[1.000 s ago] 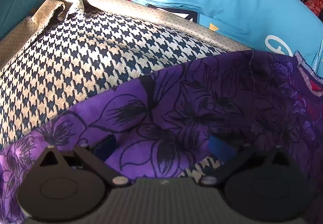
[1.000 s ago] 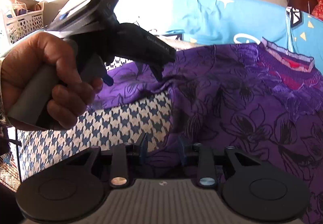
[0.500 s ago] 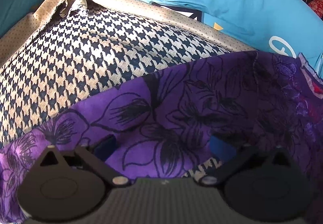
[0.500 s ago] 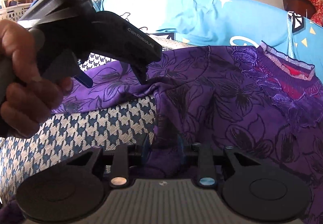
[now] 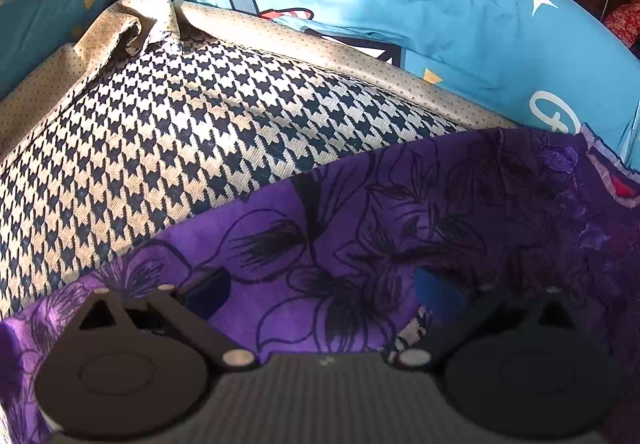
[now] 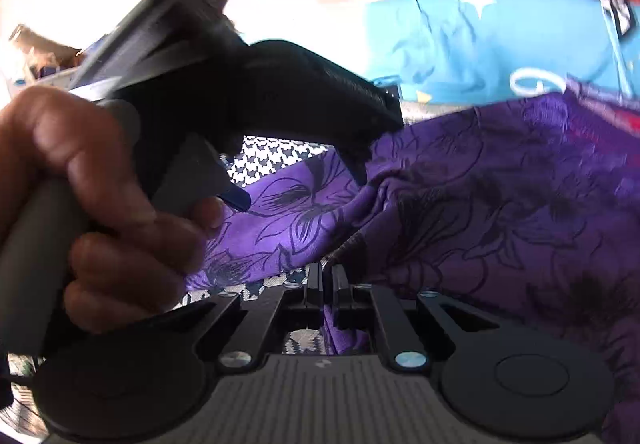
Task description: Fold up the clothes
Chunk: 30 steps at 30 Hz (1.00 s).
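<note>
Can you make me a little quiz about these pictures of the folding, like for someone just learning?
1. True or false: the right gripper is pinching the purple flowered garment.
2. What pattern is on the cloth lying under the purple garment?
A. stripes
B. houndstooth
C. plain white
3. Fill in: the left gripper has its fingers spread ____ over the purple cloth.

Key: 1 true; 2 B; 3 open.
</note>
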Motion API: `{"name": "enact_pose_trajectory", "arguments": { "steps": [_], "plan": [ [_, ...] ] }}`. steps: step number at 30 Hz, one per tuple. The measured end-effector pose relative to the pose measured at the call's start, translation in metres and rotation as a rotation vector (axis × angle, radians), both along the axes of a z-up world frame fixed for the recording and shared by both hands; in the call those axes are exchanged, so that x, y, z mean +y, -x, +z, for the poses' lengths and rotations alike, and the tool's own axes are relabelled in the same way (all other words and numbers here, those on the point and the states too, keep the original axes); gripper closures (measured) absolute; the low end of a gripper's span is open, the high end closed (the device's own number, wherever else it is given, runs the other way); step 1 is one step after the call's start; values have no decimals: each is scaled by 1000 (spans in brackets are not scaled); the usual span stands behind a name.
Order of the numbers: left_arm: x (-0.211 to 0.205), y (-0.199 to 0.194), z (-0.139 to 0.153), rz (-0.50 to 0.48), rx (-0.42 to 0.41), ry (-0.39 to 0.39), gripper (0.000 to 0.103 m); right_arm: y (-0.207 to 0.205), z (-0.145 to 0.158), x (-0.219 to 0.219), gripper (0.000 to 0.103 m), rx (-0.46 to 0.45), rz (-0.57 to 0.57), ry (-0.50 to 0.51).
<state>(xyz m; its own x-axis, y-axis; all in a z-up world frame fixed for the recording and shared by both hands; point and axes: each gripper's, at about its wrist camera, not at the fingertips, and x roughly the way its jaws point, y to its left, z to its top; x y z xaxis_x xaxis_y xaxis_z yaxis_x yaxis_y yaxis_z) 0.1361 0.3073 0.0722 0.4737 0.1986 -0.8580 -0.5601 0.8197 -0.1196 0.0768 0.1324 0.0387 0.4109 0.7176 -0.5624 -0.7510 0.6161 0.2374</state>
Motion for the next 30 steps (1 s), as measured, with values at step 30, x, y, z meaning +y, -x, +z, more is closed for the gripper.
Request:
{"name": "enact_pose_trajectory", "arguments": {
  "steps": [30],
  "plan": [
    [-56, 0, 0, -313, 12, -92, 1, 59, 20, -67, 81, 63, 42, 44]
  ]
}}
